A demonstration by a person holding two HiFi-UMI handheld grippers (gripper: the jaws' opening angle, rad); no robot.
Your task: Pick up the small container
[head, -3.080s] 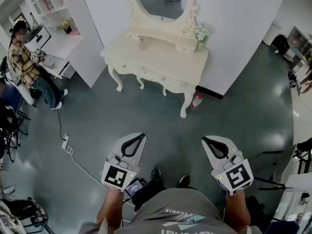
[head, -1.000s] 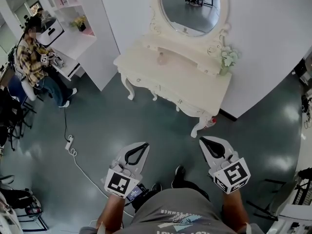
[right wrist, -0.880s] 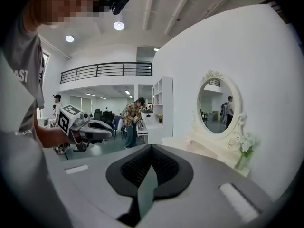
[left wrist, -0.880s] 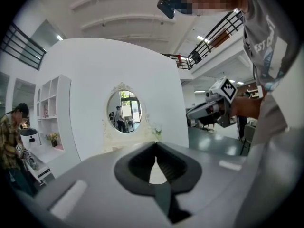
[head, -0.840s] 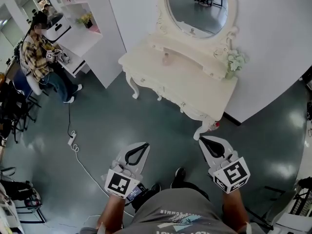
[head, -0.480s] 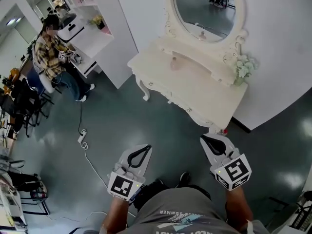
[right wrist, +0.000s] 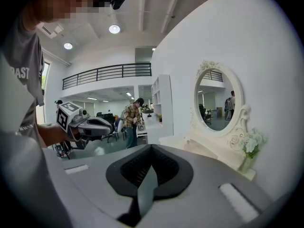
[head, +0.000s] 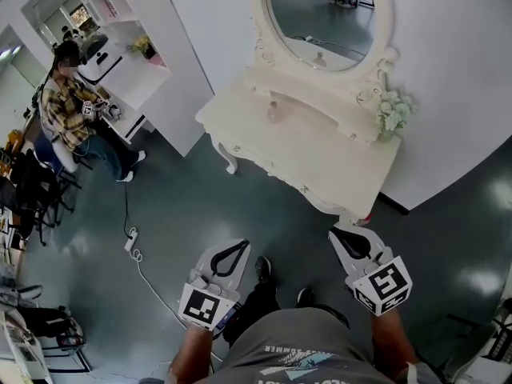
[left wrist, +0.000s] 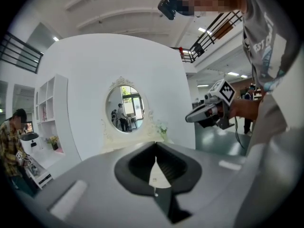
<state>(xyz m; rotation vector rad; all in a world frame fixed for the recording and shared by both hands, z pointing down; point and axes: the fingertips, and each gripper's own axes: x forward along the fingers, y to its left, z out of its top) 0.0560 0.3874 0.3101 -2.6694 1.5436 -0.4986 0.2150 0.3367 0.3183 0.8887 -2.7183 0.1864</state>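
Observation:
The small container, a pale pinkish jar, stands on the cream dressing table just below the oval mirror. Both grippers hang low in front of my body, well short of the table. My left gripper is shut with nothing in it, out over the floor. My right gripper is also shut and empty, its tips near the table's front right leg. In the left gripper view my jaws meet and the right gripper shows beside them. The jar cannot be made out in either gripper view.
A vase of white flowers stands at the table's right end. A seated person works at a white shelf desk on the left. Chairs stand nearby, and a power strip with cable lies on the grey floor.
I have walked nearer to the dressing table, which now fills more of the head view. Both grippers have stayed shut and low in front of me.

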